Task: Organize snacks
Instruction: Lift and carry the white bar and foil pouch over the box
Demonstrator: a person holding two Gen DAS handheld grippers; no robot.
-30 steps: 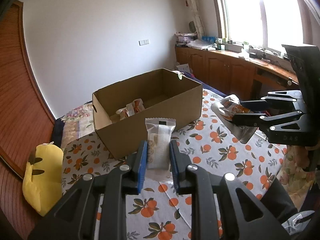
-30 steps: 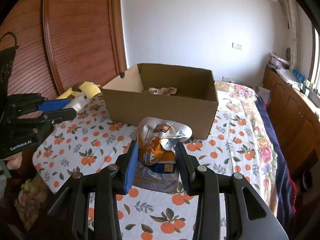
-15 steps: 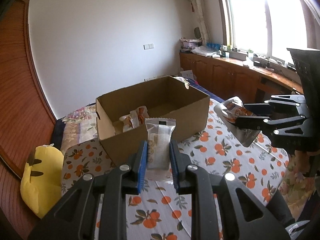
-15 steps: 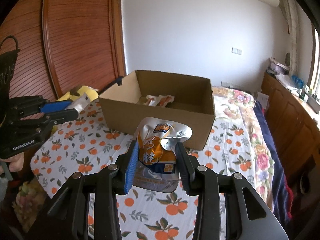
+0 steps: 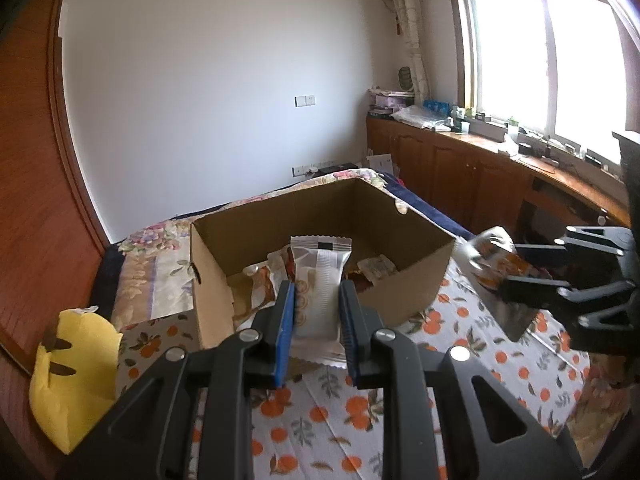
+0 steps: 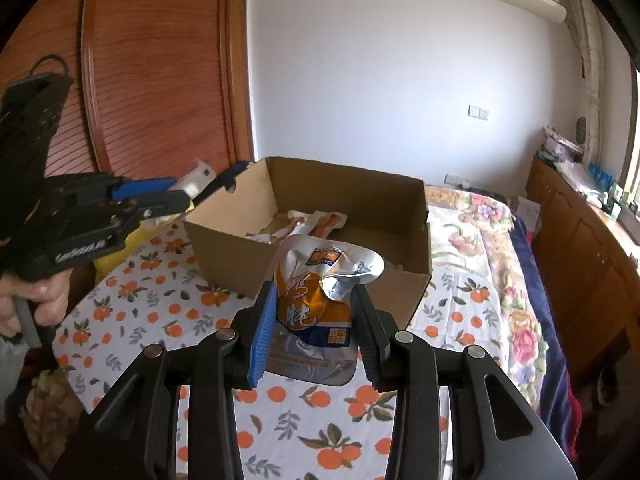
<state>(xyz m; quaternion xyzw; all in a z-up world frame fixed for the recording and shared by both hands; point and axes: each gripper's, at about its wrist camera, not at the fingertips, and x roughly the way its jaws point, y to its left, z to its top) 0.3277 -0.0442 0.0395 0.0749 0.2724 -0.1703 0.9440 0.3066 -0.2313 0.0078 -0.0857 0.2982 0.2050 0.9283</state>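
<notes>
A: Start at the left gripper [image 5: 316, 320]. What is between its jaws?

B: A white snack packet [image 5: 319, 285], clenched upright between the blue pads, its crimped top edge standing above them. Gripped low on its sides, most of the packet sticks out ahead, so I judge it can drop freely once let go.

A: And beyond the jaws?

B: Directly ahead lies the open cardboard box [image 5: 416, 284], with a few wrapped snacks [image 5: 260, 280] already on its floor. From this view the packet's top overlaps the box's opening, though I cannot tell whether it is past the near wall yet.

A: The right gripper [image 6: 314, 320]?

B: Its jaws grasp an orange and silver pouch [image 6: 316, 300], pinched across its middle so the crumpled top flares out above. The same box [image 6: 224, 248] sits just ahead of it, near wall facing the jaws.

A: So both are carrying?

B: Yes. Each holds one snack above the orange-print cloth [image 6: 160, 312] on the bed, aimed at the box from opposite sides. That looks like delivery with release still to come.

A: Anything off to the side?

B: A yellow plush [image 5: 72, 376] left of the left jaws, well clear.
</notes>
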